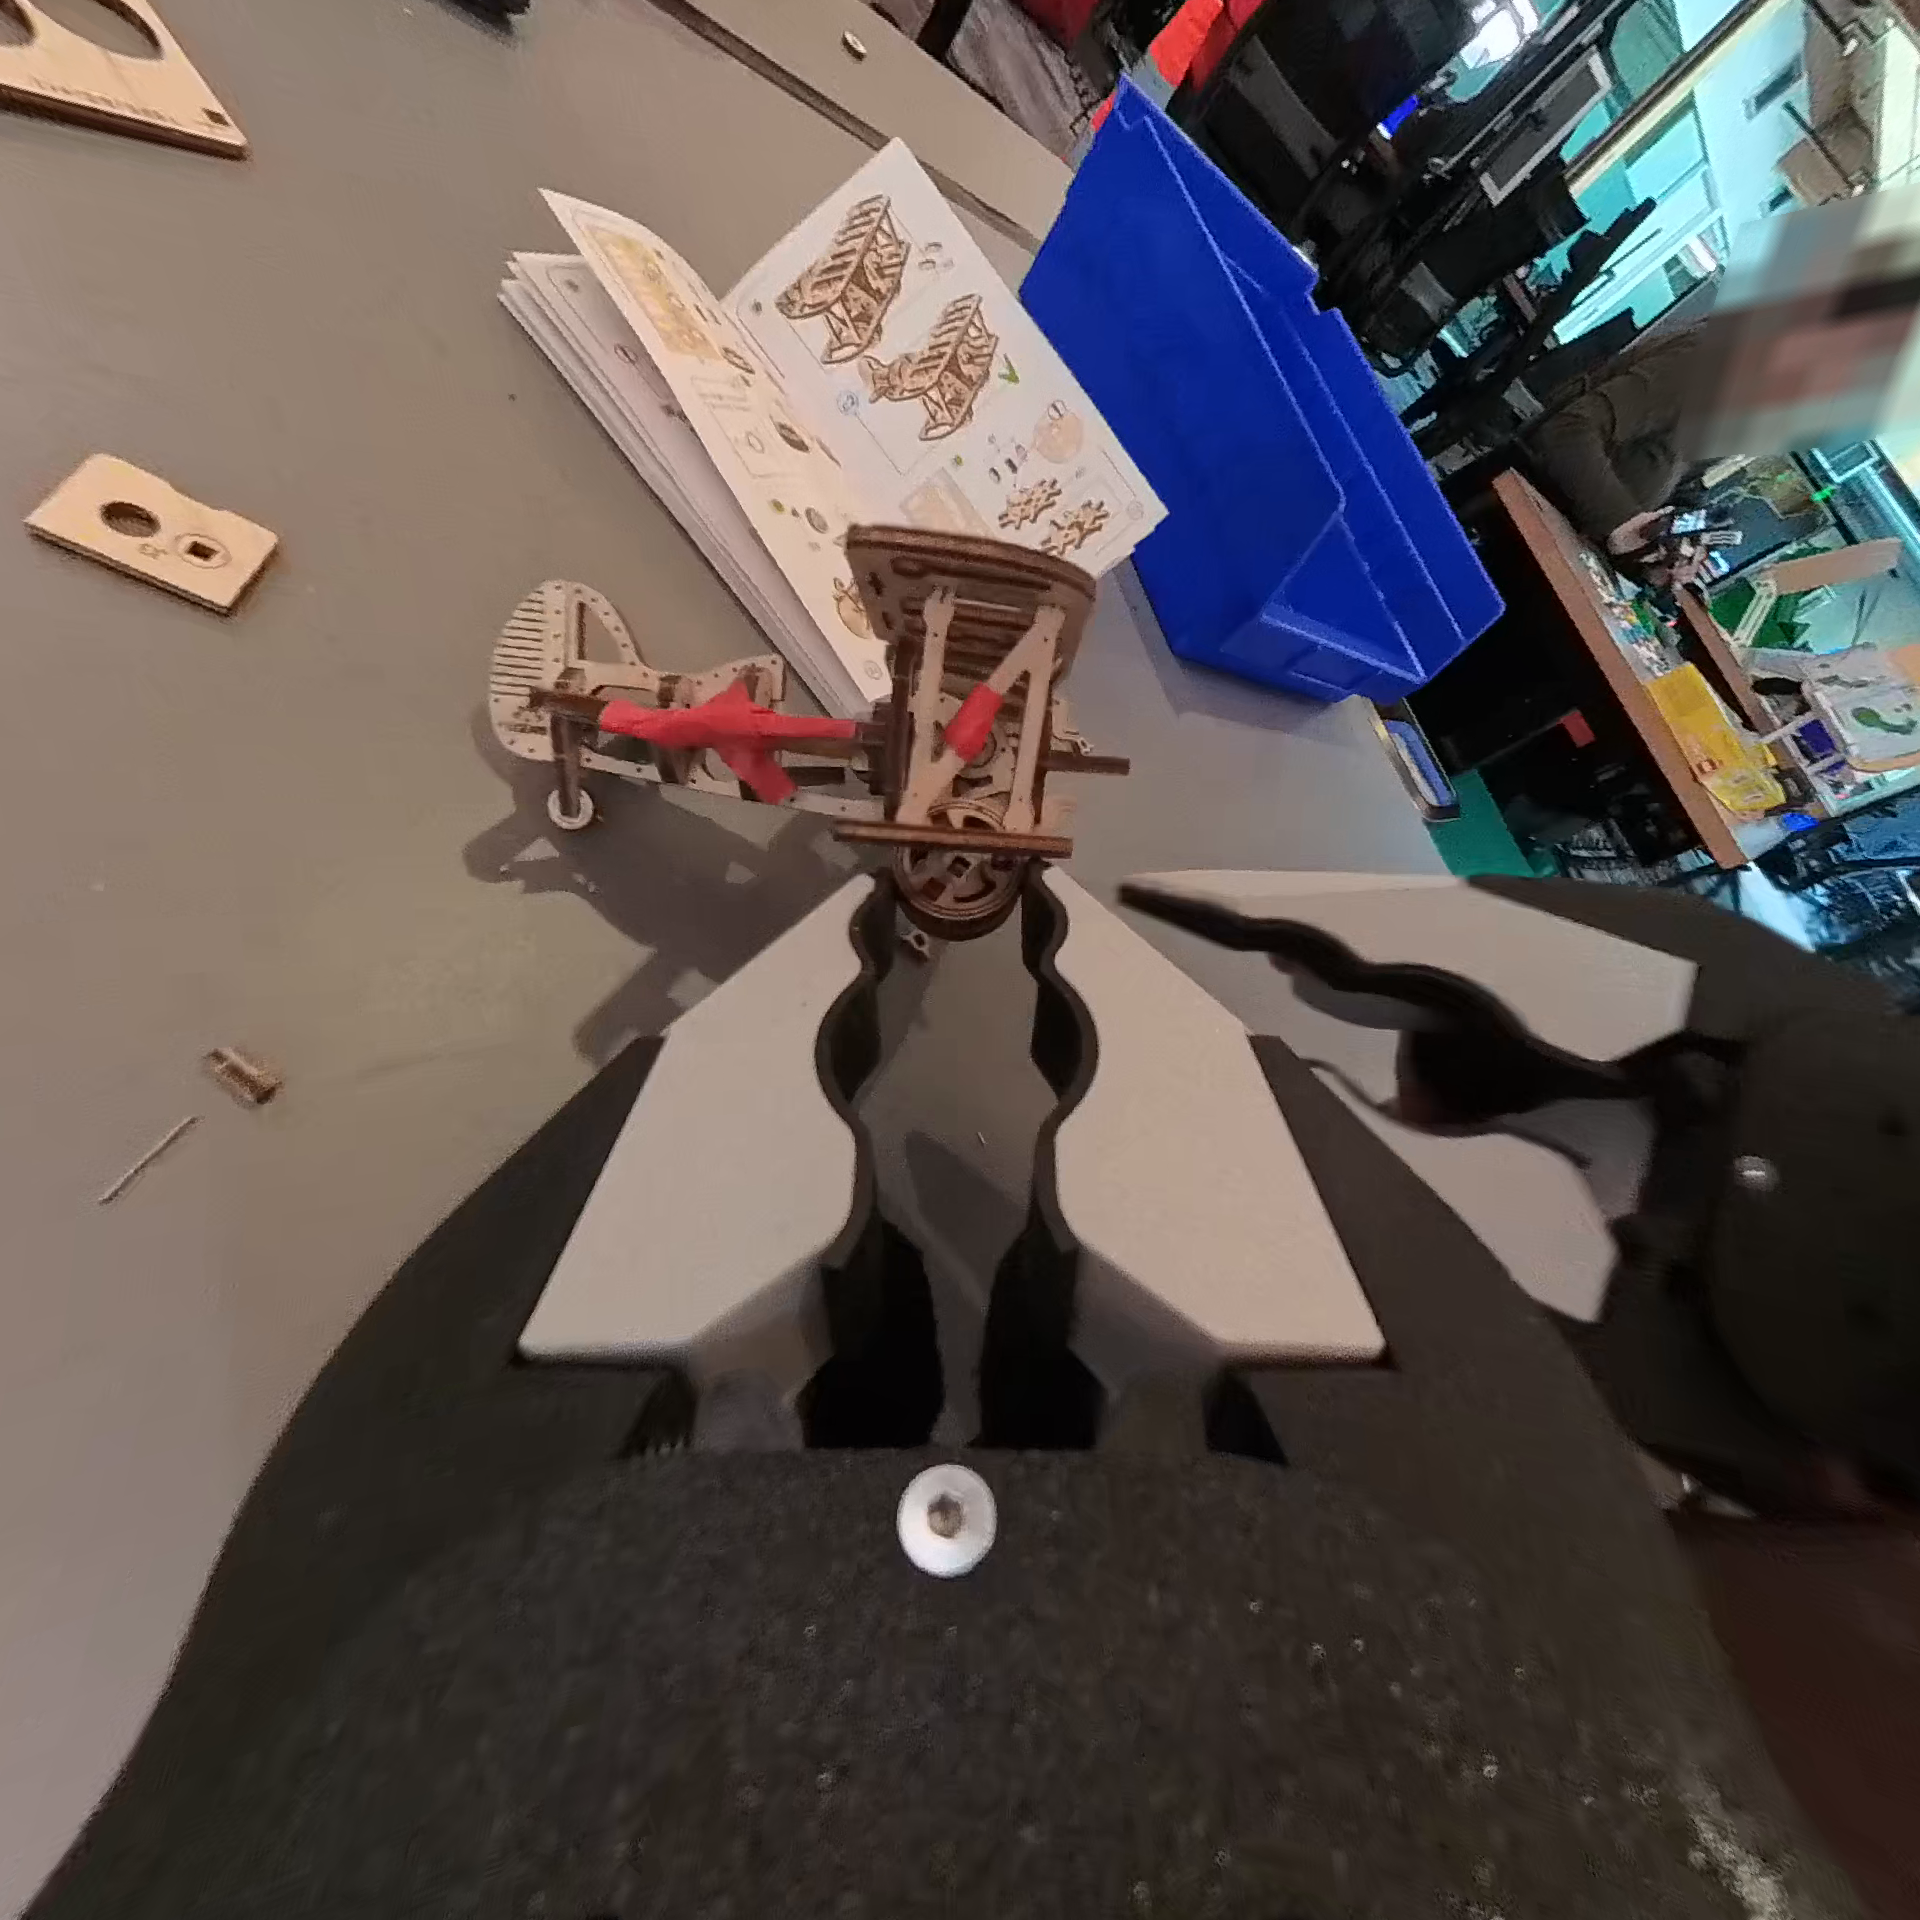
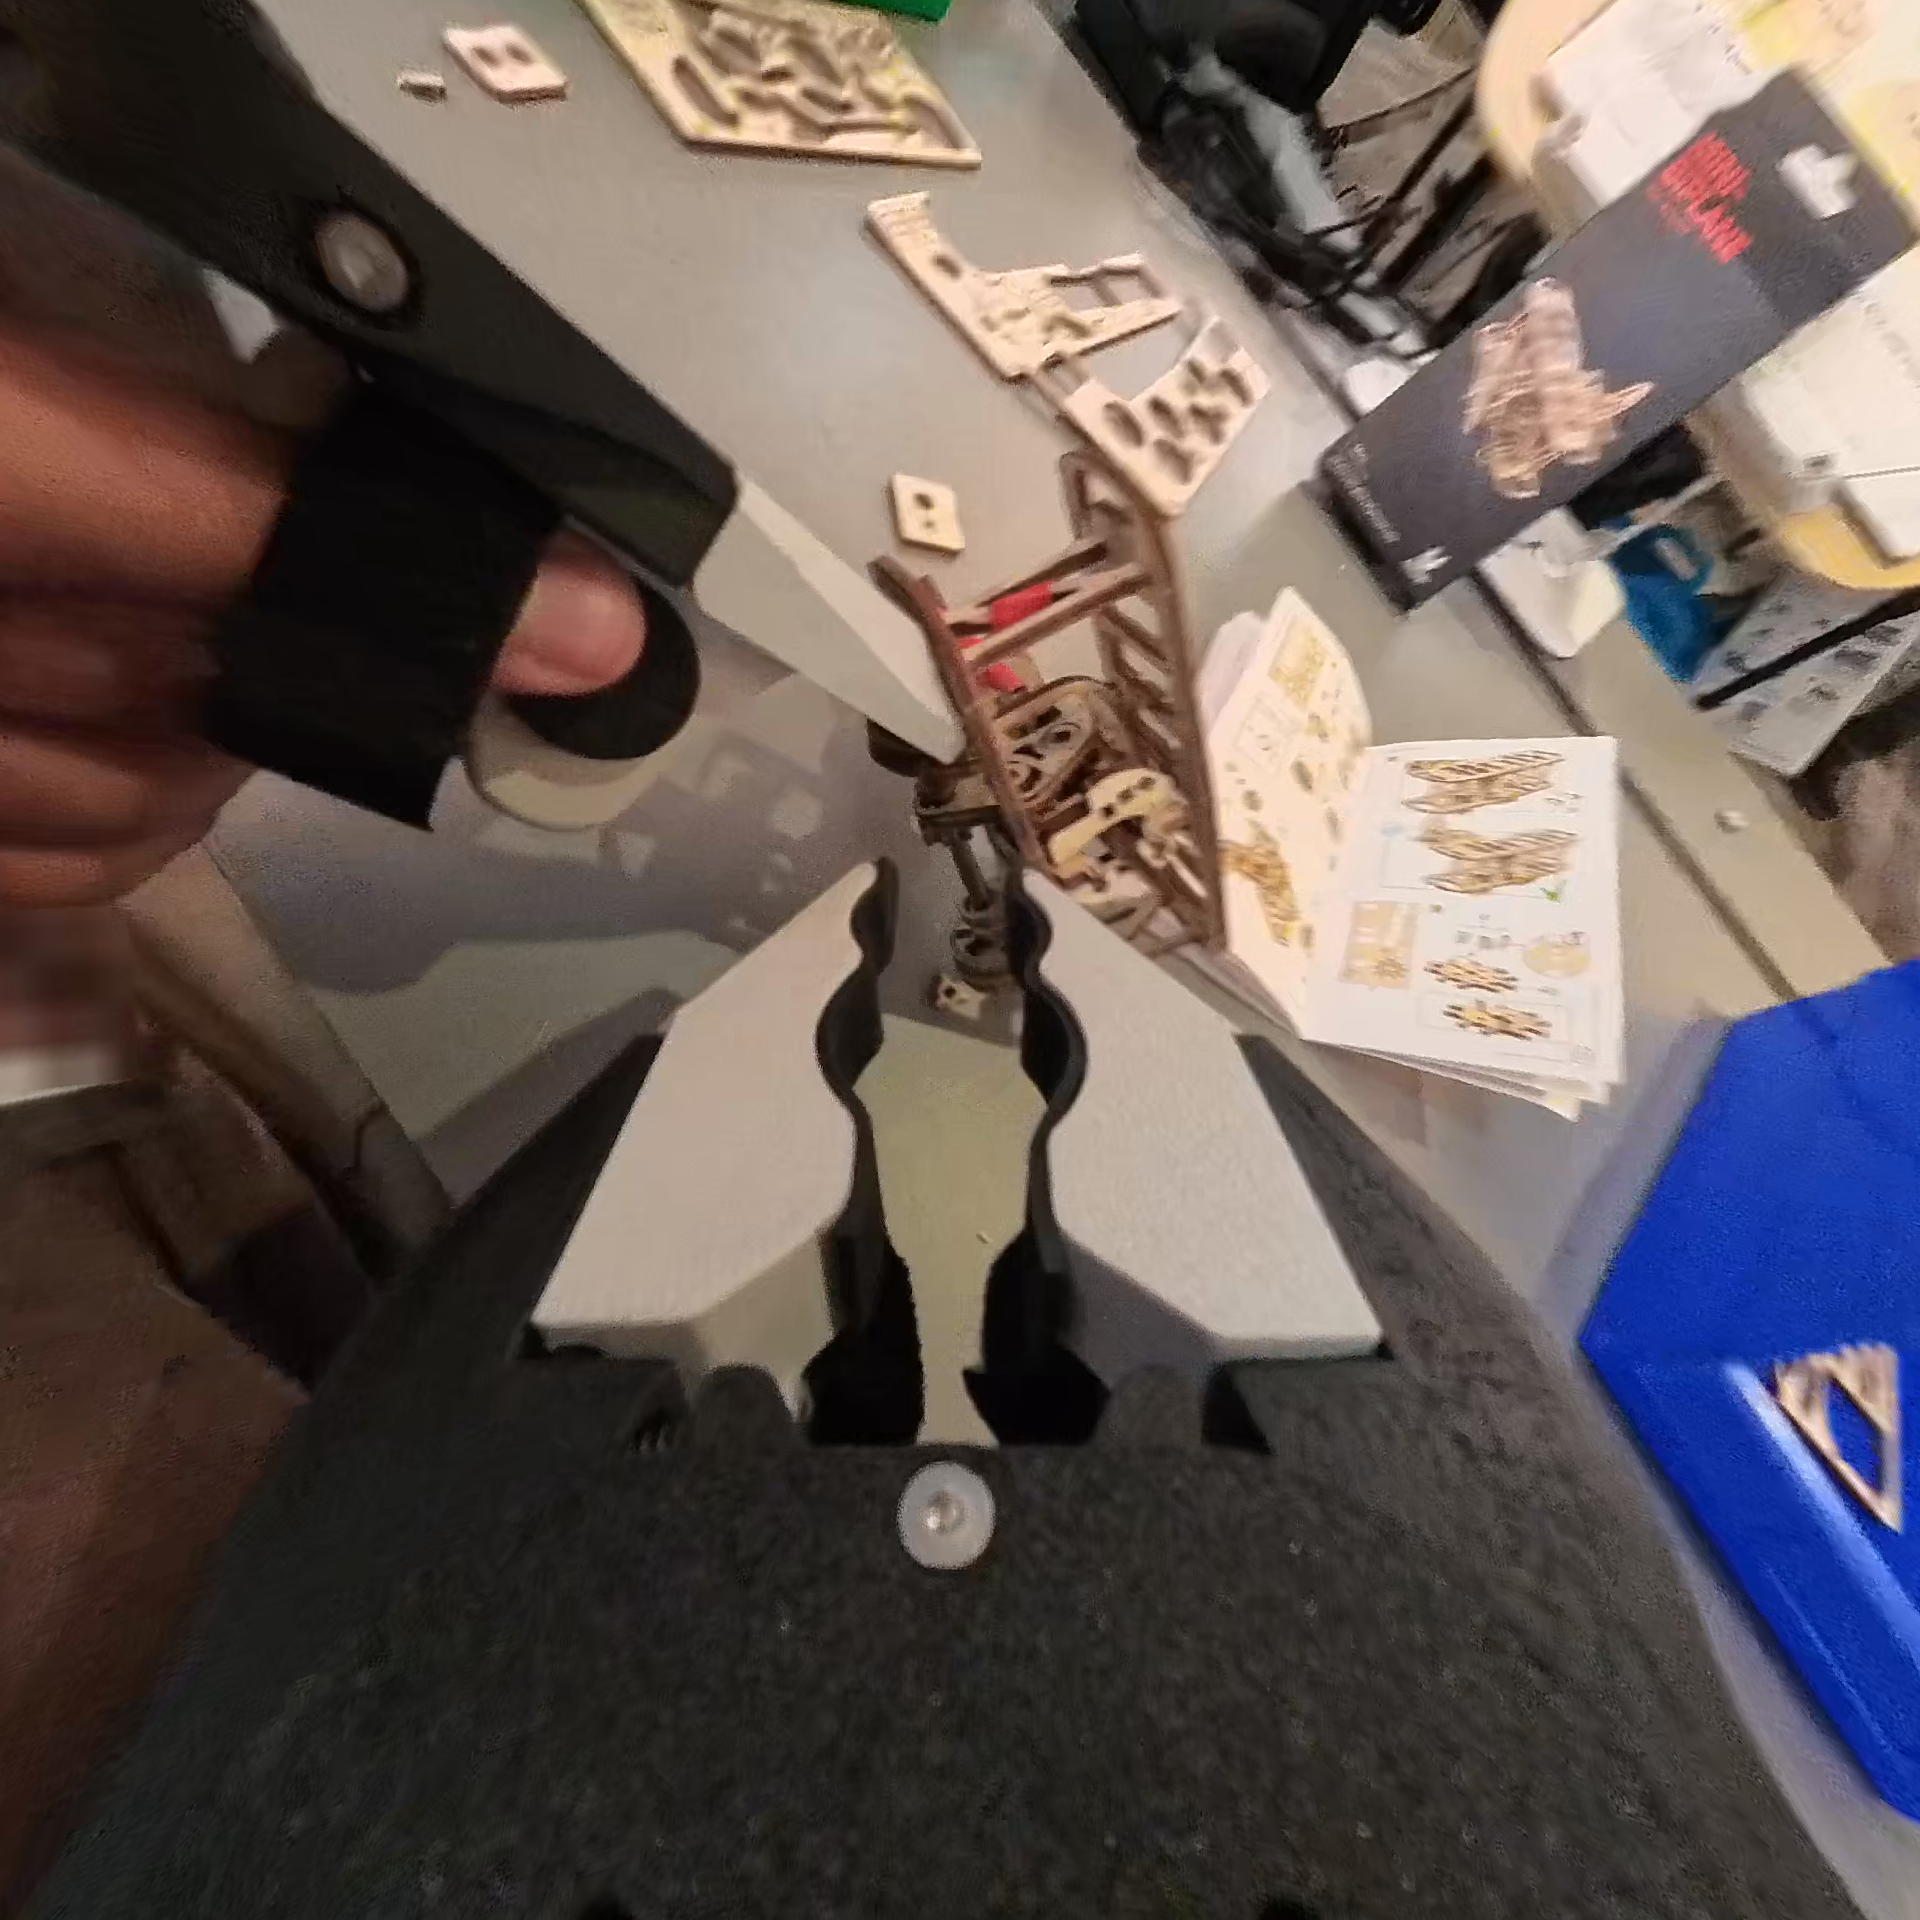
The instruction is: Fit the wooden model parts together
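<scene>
While L gripper [image 1: 951,899] pinches wooden biplane [image 1: 935,717] wheel, R gripper [image 2: 951,904] part-open, grip unclear.

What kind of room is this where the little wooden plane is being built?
Probably a workshop or lab. A grey table holds a wooden plane model, an open instruction booklet and a blue bin, and more cluttered workbenches stand behind.
</scene>
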### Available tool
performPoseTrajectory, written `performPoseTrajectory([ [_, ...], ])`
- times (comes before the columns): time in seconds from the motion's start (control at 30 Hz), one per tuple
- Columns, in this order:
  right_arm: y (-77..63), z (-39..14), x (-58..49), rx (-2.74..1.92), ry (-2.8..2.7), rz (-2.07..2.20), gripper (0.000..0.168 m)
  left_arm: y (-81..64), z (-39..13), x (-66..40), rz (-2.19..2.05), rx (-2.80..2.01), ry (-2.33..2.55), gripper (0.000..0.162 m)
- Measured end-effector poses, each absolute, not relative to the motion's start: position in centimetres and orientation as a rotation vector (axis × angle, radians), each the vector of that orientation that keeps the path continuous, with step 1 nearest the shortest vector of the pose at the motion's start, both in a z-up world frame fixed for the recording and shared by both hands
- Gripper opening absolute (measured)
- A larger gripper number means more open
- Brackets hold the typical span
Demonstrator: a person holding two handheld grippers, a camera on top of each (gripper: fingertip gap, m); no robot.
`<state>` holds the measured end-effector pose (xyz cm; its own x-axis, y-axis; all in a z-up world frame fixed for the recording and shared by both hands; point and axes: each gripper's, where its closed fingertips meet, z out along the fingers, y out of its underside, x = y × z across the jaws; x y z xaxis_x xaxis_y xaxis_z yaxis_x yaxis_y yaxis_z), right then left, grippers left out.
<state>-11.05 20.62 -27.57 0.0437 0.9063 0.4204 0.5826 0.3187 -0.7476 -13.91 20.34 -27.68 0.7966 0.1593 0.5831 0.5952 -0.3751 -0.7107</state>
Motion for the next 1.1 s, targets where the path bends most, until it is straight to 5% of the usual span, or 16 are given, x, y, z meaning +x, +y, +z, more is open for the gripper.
performPoseTrajectory([
  [0.13,21.2,-24.9,-9.8,-1.401,-1.648,0.533,0.017,20.8,-27.7,-13.0,-0.551,-1.928,-0.519,0.021],
  [0.3,22.3,-25.0,-11.0,-1.91,-1.579,1.126,0.055,21.3,-27.5,-12.6,-0.551,-1.891,-0.479,0.021],
  [0.47,24.3,-24.7,-11.5,-2.093,-1.292,1.609,0.062,21.8,-26.9,-13.7,-0.435,-1.899,-0.386,0.021],
  [0.53,24.5,-24.7,-11.7,-2.175,-1.245,1.681,0.092,22.3,-26.3,-14.3,-0.41,-1.887,-0.372,0.021],
  [0.77,27.3,-24.5,-11.0,-2.174,-1.094,1.606,0.089,24.5,-25.1,-16.7,-0.416,-1.878,-0.353,0.02],
  [1.1,26.5,-25.9,-9.3,-1.886,-1.136,1.554,0.048,22.7,-25.2,-16.7,-0.537,-1.878,-0.248,0.021],
])
